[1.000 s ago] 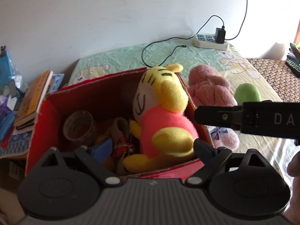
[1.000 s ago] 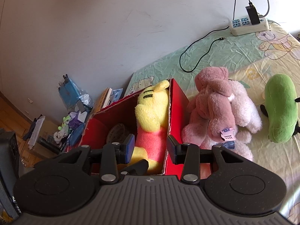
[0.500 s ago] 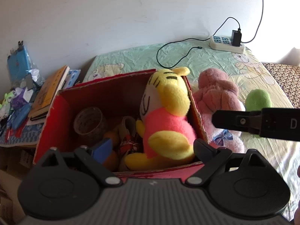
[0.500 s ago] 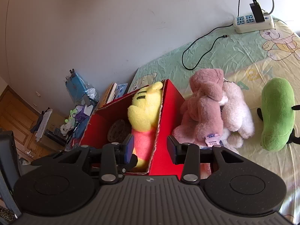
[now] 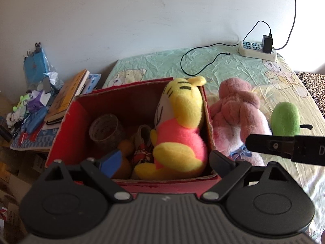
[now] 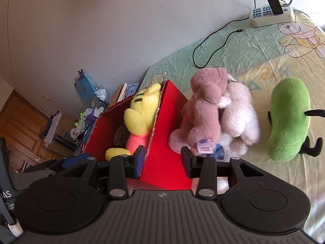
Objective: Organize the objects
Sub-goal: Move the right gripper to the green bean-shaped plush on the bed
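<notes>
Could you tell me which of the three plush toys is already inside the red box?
The yellow tiger plush in the pink shirt sits inside the red box; the pink plush and green plush lie outside on the bed sheet.

**Toys in and beside the red box**

A red cardboard box (image 5: 67,126) stands open at the left edge of the bed (image 5: 233,69). Inside, against its right wall, a yellow tiger plush (image 5: 178,126) in a pink shirt sits upright, next to a tape roll (image 5: 106,127). Just outside that wall lies a pink plush (image 6: 205,109), touching a white plush (image 6: 241,118). A green plush (image 6: 288,118) lies further right, apart from them.
</notes>
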The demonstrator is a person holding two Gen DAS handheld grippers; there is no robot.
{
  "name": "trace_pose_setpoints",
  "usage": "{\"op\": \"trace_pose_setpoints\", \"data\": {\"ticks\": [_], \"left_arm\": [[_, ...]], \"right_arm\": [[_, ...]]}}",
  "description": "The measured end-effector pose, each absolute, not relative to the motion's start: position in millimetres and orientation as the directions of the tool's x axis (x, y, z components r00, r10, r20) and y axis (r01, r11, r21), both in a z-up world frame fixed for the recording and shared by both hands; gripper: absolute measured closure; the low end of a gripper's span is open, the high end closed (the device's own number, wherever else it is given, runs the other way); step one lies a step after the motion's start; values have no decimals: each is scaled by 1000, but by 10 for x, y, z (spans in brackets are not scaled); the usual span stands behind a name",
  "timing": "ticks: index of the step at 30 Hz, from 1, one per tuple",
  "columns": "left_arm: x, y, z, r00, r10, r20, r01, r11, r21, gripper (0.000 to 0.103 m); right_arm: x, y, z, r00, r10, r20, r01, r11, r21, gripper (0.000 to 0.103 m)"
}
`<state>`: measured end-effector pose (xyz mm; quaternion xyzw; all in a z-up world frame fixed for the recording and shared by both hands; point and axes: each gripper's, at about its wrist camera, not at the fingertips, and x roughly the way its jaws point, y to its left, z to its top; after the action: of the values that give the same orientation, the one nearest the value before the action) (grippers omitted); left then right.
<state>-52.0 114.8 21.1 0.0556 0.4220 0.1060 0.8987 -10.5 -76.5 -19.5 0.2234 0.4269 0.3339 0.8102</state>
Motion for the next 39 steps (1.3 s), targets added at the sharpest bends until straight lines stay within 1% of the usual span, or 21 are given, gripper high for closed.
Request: {"op": "trace_pose_setpoints", "data": {"ticks": [10, 18, 23, 30, 31, 32, 33, 38, 39], "left_arm": [[-516, 806, 326, 650, 247, -719, -131, 968, 214, 9], [-483, 511, 320, 656, 226, -720, -93, 971, 220, 9], [-465, 314, 299, 665, 193, -722, -51, 976, 214, 9], [-397, 20, 108, 654, 67, -754, 65, 987, 144, 12], [-380, -12, 68, 649, 44, -759, 85, 988, 129, 15], [-364, -45, 33, 647, 21, -762, 104, 988, 115, 16], [-346, -76, -2, 644, 1, -765, 120, 987, 103, 16], [-236, -238, -132, 638, -86, -765, 209, 976, 65, 26], [-212, -272, -143, 640, -107, -761, 229, 972, 56, 27]], "right_arm": [[-75, -1127, -224, 430, 728, -534, -334, 678, 655, 61], [-79, -1406, -285, 450, 716, -533, -304, 684, 663, 61], [-60, -1613, -359, 468, 700, -539, -271, 694, 667, 61], [1, -1869, -528, 493, 659, -568, -182, 716, 674, 59], [10, -1906, -556, 497, 652, -572, -167, 719, 675, 55], [16, -1943, -581, 503, 644, -577, -150, 722, 676, 55], [26, -1984, -608, 509, 636, -581, -135, 725, 676, 55], [79, -2194, -696, 543, 587, -601, -64, 742, 667, 55], [97, -2233, -707, 548, 578, -604, -53, 745, 665, 55]]}}
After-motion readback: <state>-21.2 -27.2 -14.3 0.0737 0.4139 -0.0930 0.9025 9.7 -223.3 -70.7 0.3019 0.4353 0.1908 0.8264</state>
